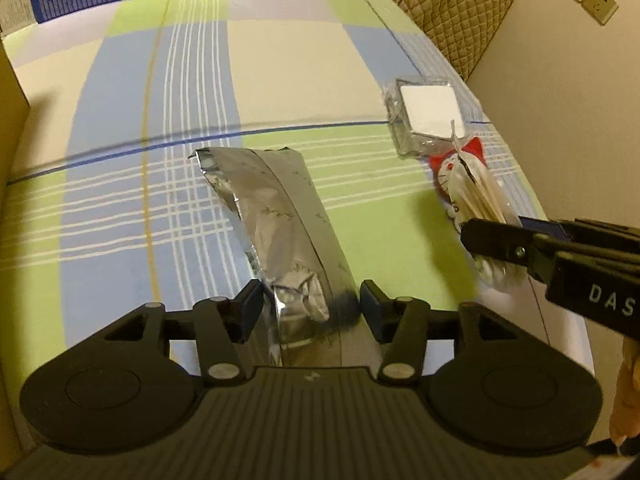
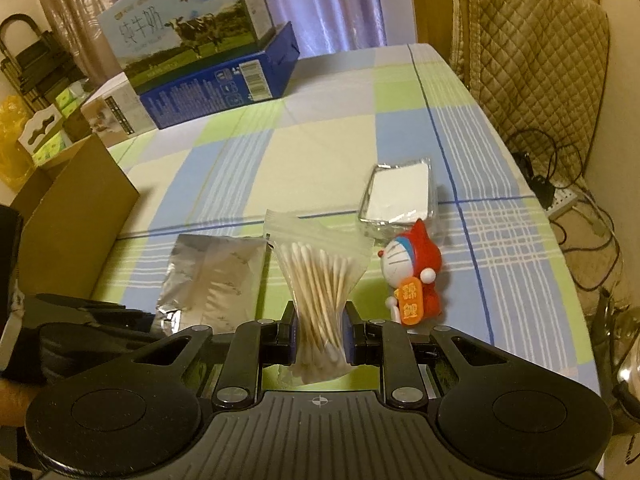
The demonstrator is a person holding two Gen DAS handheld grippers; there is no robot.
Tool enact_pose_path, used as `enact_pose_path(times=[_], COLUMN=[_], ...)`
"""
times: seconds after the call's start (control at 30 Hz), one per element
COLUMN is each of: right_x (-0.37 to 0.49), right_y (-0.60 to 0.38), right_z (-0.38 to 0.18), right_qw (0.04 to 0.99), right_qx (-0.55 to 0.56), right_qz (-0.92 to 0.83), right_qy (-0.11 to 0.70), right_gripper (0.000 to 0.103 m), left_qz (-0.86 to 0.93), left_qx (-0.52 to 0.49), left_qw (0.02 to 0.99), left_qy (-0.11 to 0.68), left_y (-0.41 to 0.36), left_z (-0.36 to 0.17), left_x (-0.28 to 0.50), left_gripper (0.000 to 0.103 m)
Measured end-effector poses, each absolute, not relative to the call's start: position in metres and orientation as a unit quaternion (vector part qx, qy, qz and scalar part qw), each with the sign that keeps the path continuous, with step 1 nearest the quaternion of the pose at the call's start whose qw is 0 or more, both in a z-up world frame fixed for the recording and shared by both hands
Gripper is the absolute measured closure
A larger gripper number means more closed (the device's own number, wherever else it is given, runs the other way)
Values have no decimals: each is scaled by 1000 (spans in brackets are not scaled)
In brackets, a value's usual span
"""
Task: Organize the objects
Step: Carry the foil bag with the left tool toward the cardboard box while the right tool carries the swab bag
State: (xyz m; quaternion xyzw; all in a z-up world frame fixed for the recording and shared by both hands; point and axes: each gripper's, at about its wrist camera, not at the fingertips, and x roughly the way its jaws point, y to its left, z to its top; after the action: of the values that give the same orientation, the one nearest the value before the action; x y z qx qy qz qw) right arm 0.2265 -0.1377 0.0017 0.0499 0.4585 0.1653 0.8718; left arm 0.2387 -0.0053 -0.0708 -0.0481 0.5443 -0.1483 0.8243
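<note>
A silver foil pouch (image 1: 288,232) lies lengthwise on the checked tablecloth (image 1: 120,184), and my left gripper (image 1: 312,308) is shut on its crumpled near end. In the right wrist view the same foil pouch (image 2: 212,276) rests flat to the left. My right gripper (image 2: 320,336) is shut on a clear zip bag of cotton swabs (image 2: 320,276), pinching it near the bottom. From the left wrist view, the right gripper (image 1: 486,242) comes in from the right with that swab bag (image 1: 480,196) in it.
A red and blue cat figurine (image 2: 416,280) stands right of the swab bag. Behind it lies a clear plastic box (image 2: 400,196) with white contents. An open cardboard box (image 2: 76,216) borders the left edge. Milk cartons (image 2: 180,32) stand at the back, and a quilted chair cover (image 2: 532,52) at the right.
</note>
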Motion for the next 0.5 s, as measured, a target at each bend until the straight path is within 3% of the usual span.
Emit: enact_pose_path(times=[0.2, 0.5], right_x=[227, 208], right_y=[-138, -127], right_z=[-2, 17], right_qw=[871, 875], right_qx=[52, 50], right_qz=[165, 177], right_qy=[460, 447], right_gripper=[85, 85], left_qz=[-159, -174], left_qx=[-29, 14], left_qw=[820, 826], left_qy=[549, 536], left_y=[-1, 11], left_z=[-63, -28], left_x=[234, 203], left_gripper=[70, 72])
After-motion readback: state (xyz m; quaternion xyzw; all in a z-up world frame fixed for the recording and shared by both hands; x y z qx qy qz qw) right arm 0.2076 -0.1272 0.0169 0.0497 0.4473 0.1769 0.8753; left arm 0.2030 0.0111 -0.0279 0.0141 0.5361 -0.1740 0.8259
